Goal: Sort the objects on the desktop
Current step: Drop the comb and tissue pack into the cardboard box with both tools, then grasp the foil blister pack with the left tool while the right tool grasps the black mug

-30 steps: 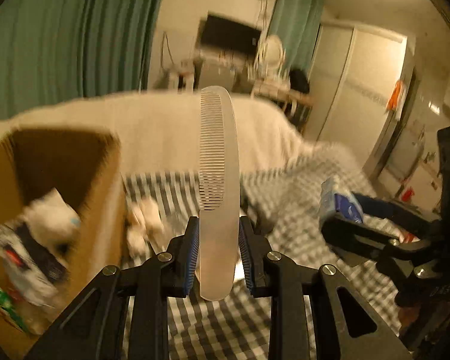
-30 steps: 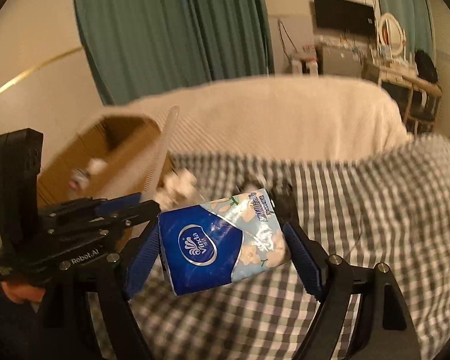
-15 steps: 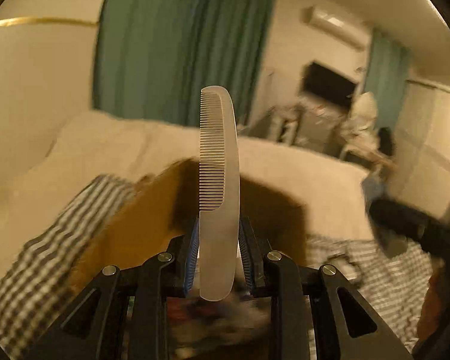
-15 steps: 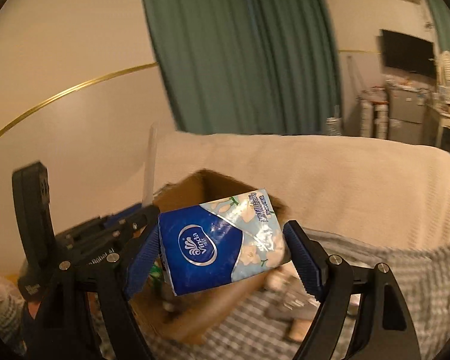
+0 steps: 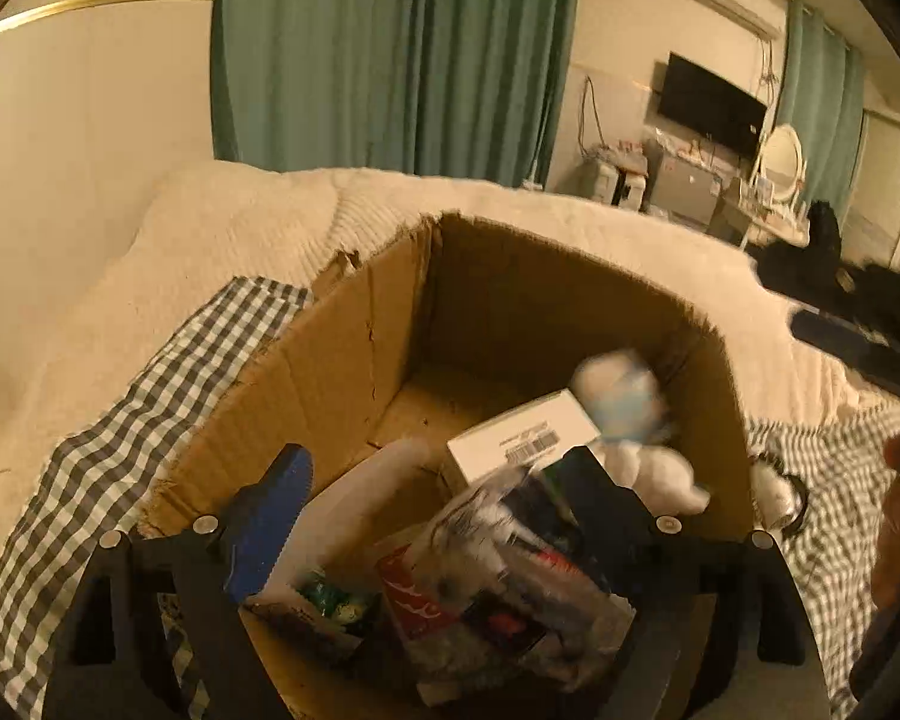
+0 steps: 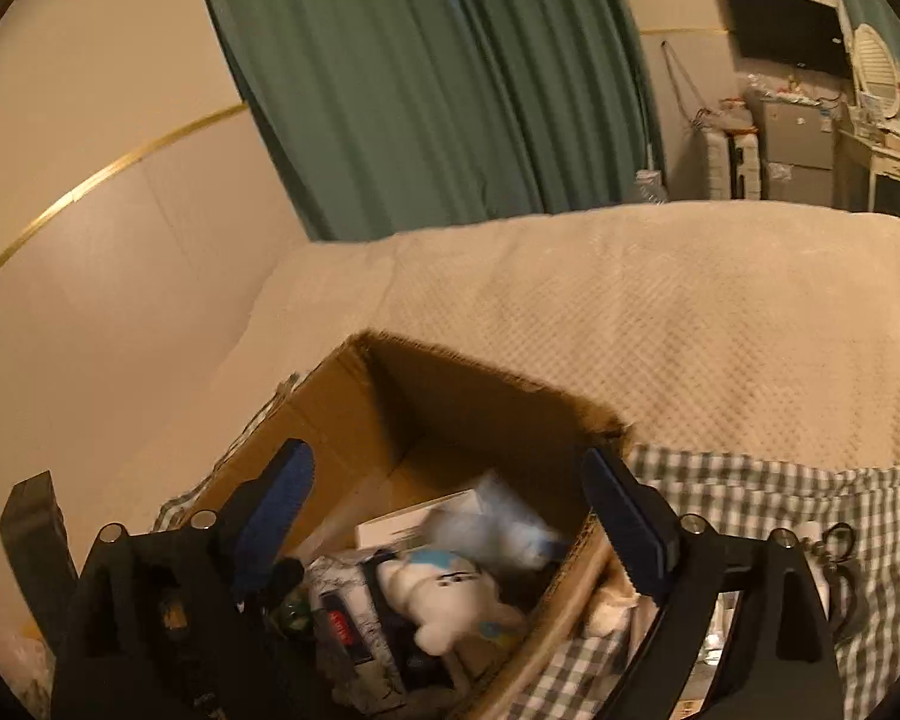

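Claws (image 5: pixel 438 510) (image 6: pixel 450 516) both spread wide above cardboard box (image 5: pixel 354 360), seemingly empty.

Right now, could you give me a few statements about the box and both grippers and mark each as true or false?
1. Both grippers are open. True: the left gripper and right gripper hold nothing.
2. The cardboard box is empty. False: it holds a white plush toy, a white carton and other items.
3. The comb lies inside the box. True.
4. The box stands on bare wood. False: it sits on a checked cloth.
5. The curtain is red. False: it is green.
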Available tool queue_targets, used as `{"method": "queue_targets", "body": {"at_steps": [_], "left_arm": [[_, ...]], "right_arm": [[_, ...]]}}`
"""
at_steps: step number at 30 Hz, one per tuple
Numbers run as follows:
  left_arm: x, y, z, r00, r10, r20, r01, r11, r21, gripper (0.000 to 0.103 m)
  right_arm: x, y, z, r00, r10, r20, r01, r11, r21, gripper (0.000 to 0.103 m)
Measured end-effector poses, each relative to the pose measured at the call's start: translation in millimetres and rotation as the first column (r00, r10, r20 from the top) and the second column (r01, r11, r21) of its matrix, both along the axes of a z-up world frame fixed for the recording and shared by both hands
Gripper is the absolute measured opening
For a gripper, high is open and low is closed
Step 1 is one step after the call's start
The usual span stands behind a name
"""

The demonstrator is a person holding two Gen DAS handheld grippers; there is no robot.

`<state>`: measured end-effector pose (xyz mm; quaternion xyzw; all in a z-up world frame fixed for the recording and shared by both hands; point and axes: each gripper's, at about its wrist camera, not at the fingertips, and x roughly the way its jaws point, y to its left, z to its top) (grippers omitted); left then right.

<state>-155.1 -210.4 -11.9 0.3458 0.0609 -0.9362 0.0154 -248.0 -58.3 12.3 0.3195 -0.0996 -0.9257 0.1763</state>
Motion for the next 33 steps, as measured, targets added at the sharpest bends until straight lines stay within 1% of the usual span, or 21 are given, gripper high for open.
{"method": "queue_targets", "body": {"at_steps": [2, 5, 8, 9, 11, 12, 14, 16, 18, 19, 21, 23, 25, 27, 28, 30, 33], "left_arm": [[5.5, 0.4, 7.8, 1.0, -0.003, -0.015, 0.003, 1.0, 0.023, 0.088], [10.3, 9.1, 21.8, 0.999, -0.009, -0.04, 0.01, 1.0, 0.021, 0.088], [19.0, 25.9, 33.9, 0.995, -0.062, -0.077, 0.064, 0.998, 0.024, 0.088], [23.0, 34.1, 38.1, 0.992, -0.083, -0.09, 0.085, 0.996, 0.022, 0.088], [33.3, 59.6, 48.9, 0.983, -0.135, -0.123, 0.14, 0.99, 0.027, 0.094], [37.4, 69.8, 52.8, 0.979, -0.155, -0.135, 0.161, 0.986, 0.035, 0.099], [44.6, 97.3, 55.1, 0.965, -0.216, -0.152, 0.229, 0.97, 0.078, 0.101], [47.1, 121.1, 51.9, 0.961, -0.242, -0.138, 0.257, 0.961, 0.104, 0.101], [49.8, 143.4, 45.7, 0.958, -0.256, -0.127, 0.271, 0.956, 0.116, 0.101], [51.7, 158.7, 38.2, 0.953, -0.281, -0.113, 0.294, 0.948, 0.121, 0.101], [54.1, 185.2, 21.6, 0.942, -0.326, -0.081, 0.334, 0.936, 0.113, 0.101], [56.8, 207.3, 6.0, 0.931, -0.36, -0.056, 0.364, 0.926, 0.102, 0.101], [56.1, 223.9, -18.2, 0.914, -0.405, -0.032, 0.407, 0.911, 0.075, 0.101], [53.8, 234.6, -34.9, 0.905, -0.424, -0.013, 0.425, 0.905, 0.035, 0.101], [49.8, 239.2, -44.9, 0.904, -0.427, 0.014, 0.427, 0.904, 0.012, 0.101], [40.7, 241.0, -56.7, 0.907, -0.417, 0.05, 0.417, 0.909, 0.009, 0.101], [17.5, 229.8, -70.4, 0.929, -0.357, 0.1, 0.351, 0.933, 0.072, 0.101]], "right_arm": [[11.5, 15.2, 8.7, 1.0, -0.014, -0.014, 0.014, 1.0, -0.003, 0.092], [38.9, 44.3, 19.2, 0.999, -0.04, -0.035, 0.04, 0.999, 0.003, 0.092], [77.3, 75.5, 29.0, 0.994, -0.092, -0.057, 0.095, 0.994, 0.051, 0.092], [86.7, 85.0, 31.0, 0.992, -0.112, -0.062, 0.116, 0.991, 0.068, 0.092], [108.5, 110.2, 31.8, 0.986, -0.153, -0.062, 0.159, 0.982, 0.106, 0.092], [117.8, 120.7, 31.8, 0.983, -0.172, -0.066, 0.18, 0.976, 0.123, 0.092], [133.7, 144.5, 28.9, 0.974, -0.213, -0.072, 0.222, 0.961, 0.164, 0.092], [147.0, 165.1, 21.2, 0.965, -0.253, -0.07, 0.262, 0.945, 0.194, 0.092], [154.1, 185.6, 7.7, 0.957, -0.284, -0.057, 0.29, 0.933, 0.211, 0.092], [156.8, 192.4, 0.1, 0.954, -0.296, -0.049, 0.299, 0.929, 0.217, 0.092], [156.4, 204.4, -18.5, 0.947, -0.32, -0.039, 0.32, 0.92, 0.226, 0.092], [156.7, 213.7, -37.8, 0.946, -0.325, -0.008, 0.319, 0.922, 0.22, 0.092], [151.7, 220.8, -58.9, 0.945, -0.326, 0.026, 0.315, 0.927, 0.203, 0.092], [143.8, 224.5, -80.4, 0.944, -0.324, 0.061, 0.308, 0.933, 0.185, 0.092], [139.1, 225.4, -88.2, 0.943, -0.321, 0.081, 0.305, 0.937, 0.171, 0.092], [126.7, 231.1, -102.7, 0.94, -0.319, 0.122, 0.304, 0.945, 0.123, 0.092], [109.8, 236.0, -115.9, 0.932, -0.327, 0.159, 0.319, 0.945, 0.075, 0.092]]}}
